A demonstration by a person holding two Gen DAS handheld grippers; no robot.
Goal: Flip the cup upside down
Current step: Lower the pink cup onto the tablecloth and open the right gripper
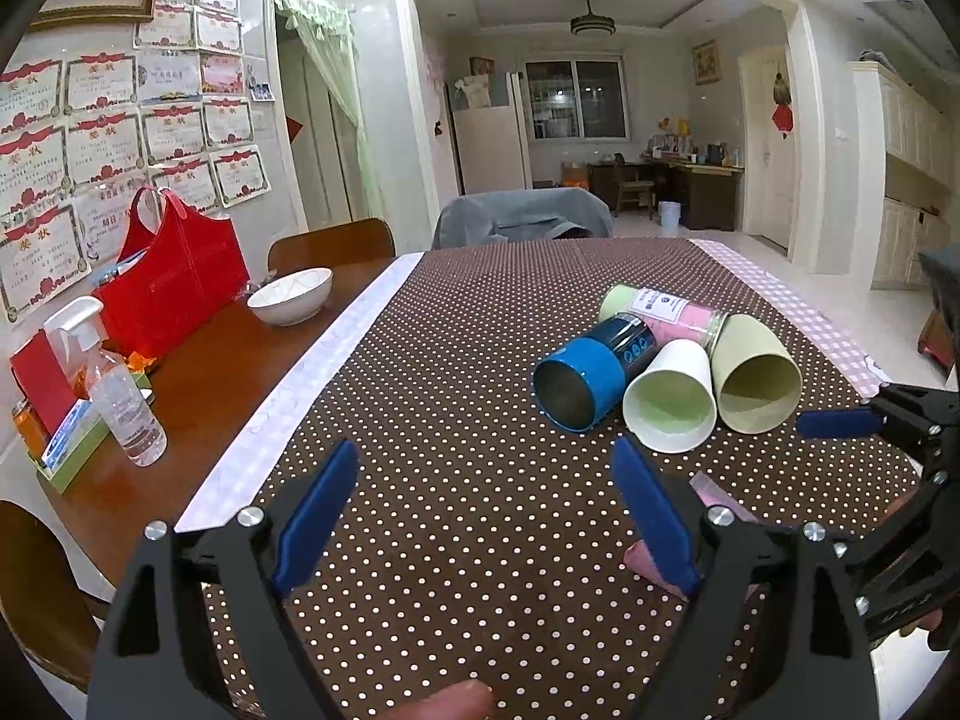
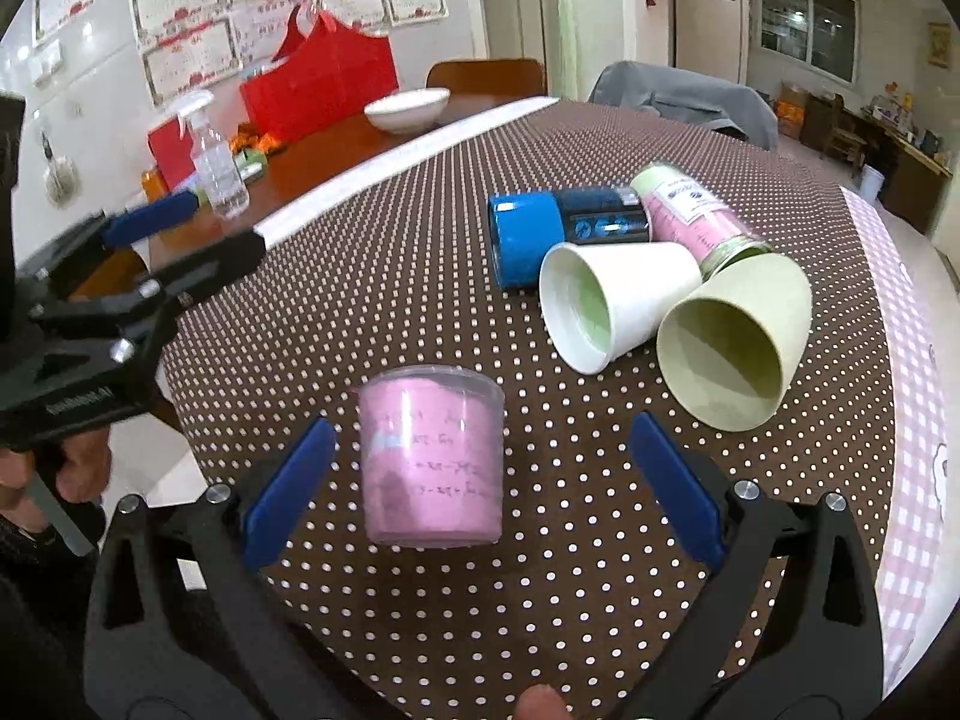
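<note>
A clear plastic cup with pink paper inside (image 2: 432, 456) stands on the polka-dot cloth between the blue pads of my right gripper (image 2: 480, 492), which is open and does not touch it. Only a pink sliver of it (image 1: 654, 564) shows in the left wrist view. Beyond lie a blue cup (image 2: 528, 240) (image 1: 585, 381), a white paper cup (image 2: 606, 306) (image 1: 672, 402), a pale green cup (image 2: 732, 342) (image 1: 759, 381) and a pink-lined jar (image 2: 696, 222) (image 1: 666, 312), all on their sides. My left gripper (image 1: 486, 504) is open and empty over bare cloth.
On the bare wooden part of the table (image 1: 228, 354) at the left stand a white bowl (image 1: 291, 297), a red bag (image 1: 174, 294), a spray bottle (image 1: 120, 384) and a small box of items. Chairs stand at the far edge.
</note>
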